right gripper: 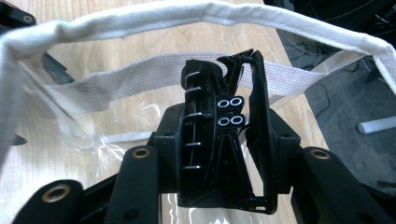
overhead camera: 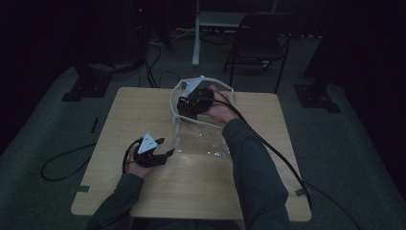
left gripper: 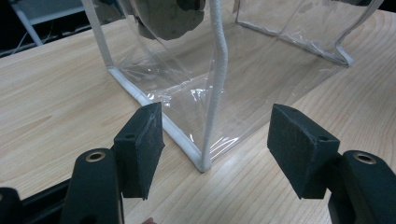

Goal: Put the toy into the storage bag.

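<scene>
A clear plastic bag (overhead camera: 203,139) with white fabric trim stands on the wooden table (overhead camera: 143,110), its mouth facing up at the far side. My right gripper (overhead camera: 192,103) is at the bag's mouth, shut on a black plastic folding object (right gripper: 205,93) with metal prongs and small rings. In the right gripper view the white rim (right gripper: 187,14) curves around that object. My left gripper (overhead camera: 162,147) rests open near the bag's lower left corner. In the left gripper view its pads (left gripper: 140,149) stand wide apart on either side of the bag's corner seam (left gripper: 201,161) without touching it.
A dark folding chair (overhead camera: 261,40) and a white post (overhead camera: 196,33) stand beyond the table's far edge. Cables (overhead camera: 62,163) trail over the grey floor at the left. A black cable (overhead camera: 273,148) runs from the right gripper over the table's right side.
</scene>
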